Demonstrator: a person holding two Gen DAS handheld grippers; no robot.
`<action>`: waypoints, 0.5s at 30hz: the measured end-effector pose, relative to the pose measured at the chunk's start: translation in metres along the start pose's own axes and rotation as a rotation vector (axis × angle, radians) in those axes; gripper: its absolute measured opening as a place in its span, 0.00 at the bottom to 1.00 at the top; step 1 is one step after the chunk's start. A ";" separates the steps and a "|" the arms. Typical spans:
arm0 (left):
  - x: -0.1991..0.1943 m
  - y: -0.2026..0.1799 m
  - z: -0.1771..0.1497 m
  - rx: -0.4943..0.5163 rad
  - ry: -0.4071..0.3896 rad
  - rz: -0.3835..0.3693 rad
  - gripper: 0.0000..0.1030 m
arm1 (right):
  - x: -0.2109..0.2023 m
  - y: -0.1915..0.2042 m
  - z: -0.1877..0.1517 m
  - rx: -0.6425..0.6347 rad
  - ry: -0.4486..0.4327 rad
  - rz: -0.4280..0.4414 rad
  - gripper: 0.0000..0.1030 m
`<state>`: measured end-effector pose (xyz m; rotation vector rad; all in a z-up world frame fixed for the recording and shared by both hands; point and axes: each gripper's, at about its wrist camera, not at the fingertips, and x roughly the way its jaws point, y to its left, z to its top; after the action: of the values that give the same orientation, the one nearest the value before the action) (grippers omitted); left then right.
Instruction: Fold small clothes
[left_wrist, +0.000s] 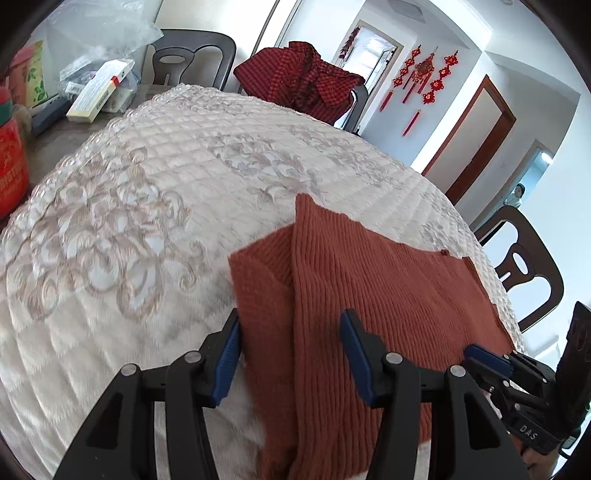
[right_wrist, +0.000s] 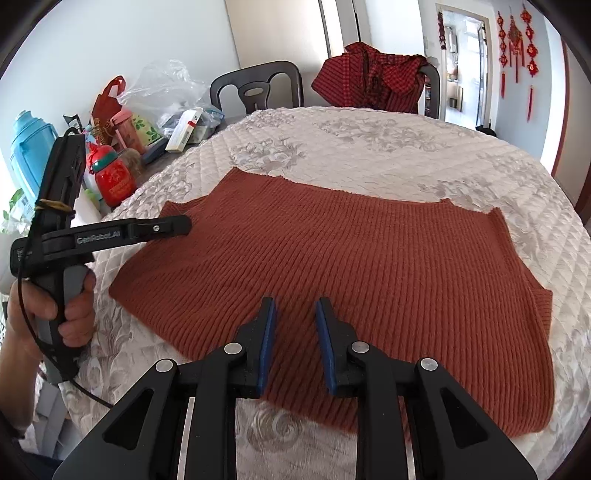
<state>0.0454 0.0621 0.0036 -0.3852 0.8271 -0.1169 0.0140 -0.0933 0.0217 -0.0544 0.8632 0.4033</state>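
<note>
A rust-red ribbed knit top lies spread on the quilted cream cover of the round table. In the left wrist view the top has one side flap folded over the body. My left gripper is open and hovers just above the top's near edge; it also shows in the right wrist view over the top's left corner. My right gripper is open, jaws a small way apart, above the top's near hem. It shows in the left wrist view at the right.
A red checked garment hangs over a far chair. Dark chairs stand around the table. At the far left are plastic bags, boxes, a red jar and a blue flask. The table edge drops off at the right.
</note>
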 end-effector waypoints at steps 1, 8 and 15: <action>-0.001 0.000 -0.001 -0.002 -0.001 -0.001 0.53 | 0.000 0.000 0.000 0.000 -0.002 0.002 0.22; -0.002 0.001 -0.005 -0.046 0.019 -0.046 0.40 | 0.001 -0.004 0.000 0.018 0.003 0.028 0.22; -0.005 -0.007 -0.012 -0.008 0.019 -0.020 0.35 | 0.002 -0.003 0.000 0.015 0.007 0.026 0.22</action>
<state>0.0330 0.0530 0.0027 -0.4002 0.8433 -0.1357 0.0160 -0.0957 0.0194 -0.0302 0.8745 0.4213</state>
